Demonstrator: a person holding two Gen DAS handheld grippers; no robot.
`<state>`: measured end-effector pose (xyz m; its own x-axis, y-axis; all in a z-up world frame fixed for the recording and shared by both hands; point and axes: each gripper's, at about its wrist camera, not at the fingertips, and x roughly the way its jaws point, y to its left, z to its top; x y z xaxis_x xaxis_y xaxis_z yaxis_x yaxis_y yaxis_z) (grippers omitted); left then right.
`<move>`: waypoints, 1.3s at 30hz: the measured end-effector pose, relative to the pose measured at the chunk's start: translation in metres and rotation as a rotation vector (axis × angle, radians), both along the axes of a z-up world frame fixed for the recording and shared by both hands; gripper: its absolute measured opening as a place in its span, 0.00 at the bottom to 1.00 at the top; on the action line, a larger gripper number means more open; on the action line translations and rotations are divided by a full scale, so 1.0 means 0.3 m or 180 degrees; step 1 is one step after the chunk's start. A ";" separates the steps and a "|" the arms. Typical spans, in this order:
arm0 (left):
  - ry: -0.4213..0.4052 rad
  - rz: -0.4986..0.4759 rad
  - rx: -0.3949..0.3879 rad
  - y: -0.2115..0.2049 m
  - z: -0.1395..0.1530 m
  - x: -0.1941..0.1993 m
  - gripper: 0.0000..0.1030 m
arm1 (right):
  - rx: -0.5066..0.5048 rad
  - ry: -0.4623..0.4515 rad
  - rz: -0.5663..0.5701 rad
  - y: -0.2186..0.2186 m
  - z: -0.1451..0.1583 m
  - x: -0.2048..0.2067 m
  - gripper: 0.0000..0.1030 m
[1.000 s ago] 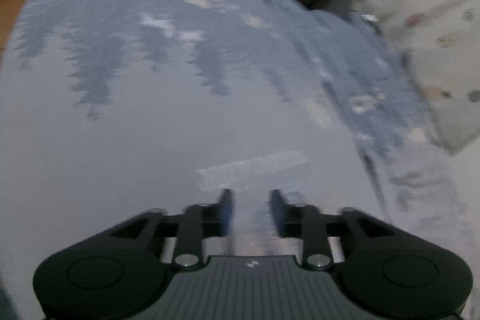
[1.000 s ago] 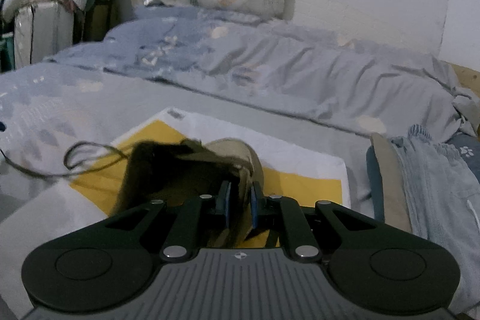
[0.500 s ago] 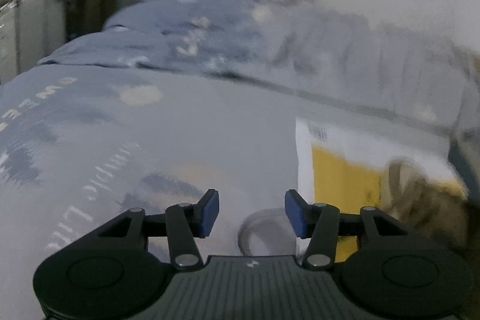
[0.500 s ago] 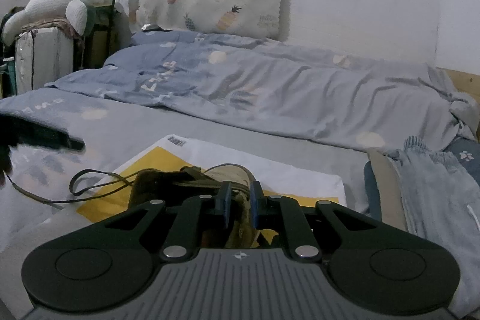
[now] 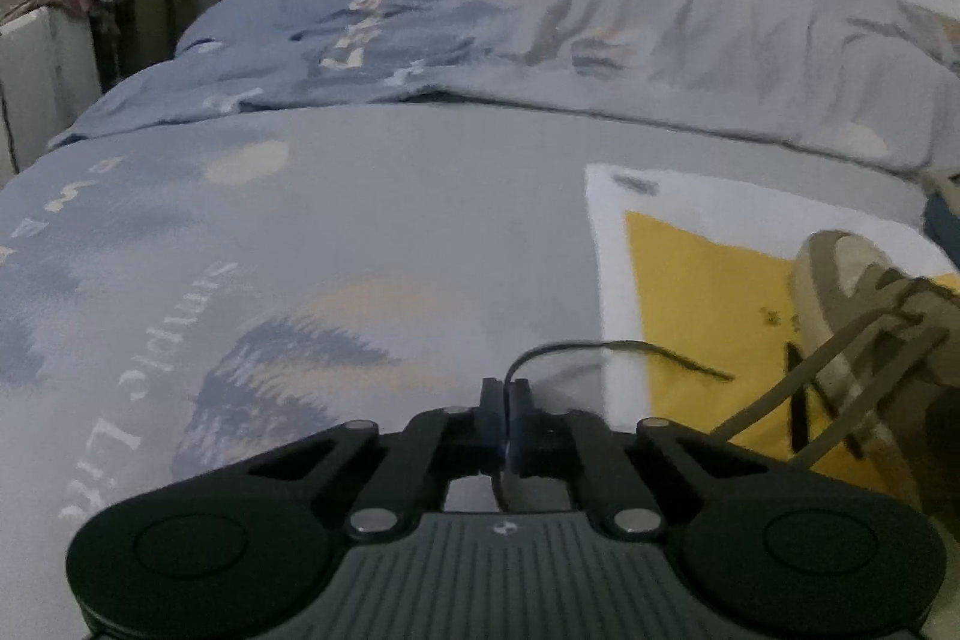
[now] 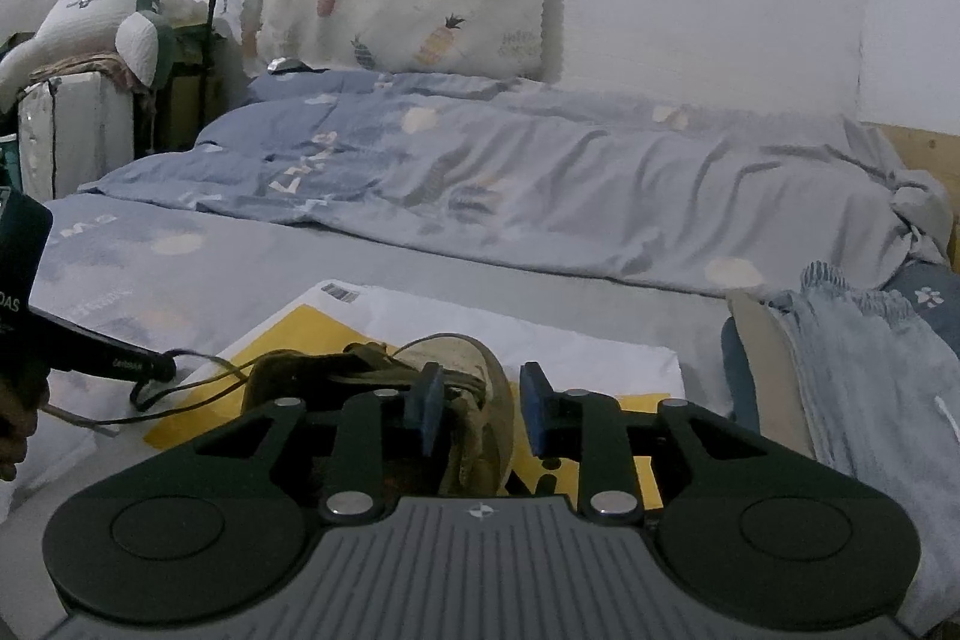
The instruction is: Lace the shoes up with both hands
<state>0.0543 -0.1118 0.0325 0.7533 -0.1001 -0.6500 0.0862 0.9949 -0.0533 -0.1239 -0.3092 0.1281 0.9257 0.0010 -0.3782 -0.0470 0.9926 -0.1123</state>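
While the shoe (image 6: 480,400) lay on a yellow-and-white bag (image 6: 540,334) on the bed (image 5: 390,220), the left hand-held gripper (image 5: 505,400) was clamped on a dark lace (image 5: 630,349) beside it. The right hand-held gripper (image 6: 477,409) was opening, its blue pads (image 6: 427,403) either side of the shoe's front without pressing it.

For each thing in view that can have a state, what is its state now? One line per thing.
left gripper: shut on the dark shoelace.
dark shoelace: pinched near one end, loose, running toward the shoe.
right gripper: jaws opening, the shoe's top between them.
shoe: lying on the yellow and white bag, laces slack, not tied.
yellow and white bag: flat on the bed.
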 end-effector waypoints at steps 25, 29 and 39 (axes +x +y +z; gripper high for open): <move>-0.1364 -0.1215 -0.0912 -0.185 0.265 -0.212 0.00 | 0.3447 0.0257 0.0434 -0.248 0.013 0.069 0.47; -0.1463 -0.1319 -0.0927 -0.212 0.282 -0.237 0.00 | 0.4068 0.0295 0.0447 -0.285 -0.016 0.091 0.47; -0.1539 -0.1613 -0.1011 -0.248 0.273 -0.274 0.00 | 0.4955 0.0331 0.0171 -0.328 -0.102 0.135 0.47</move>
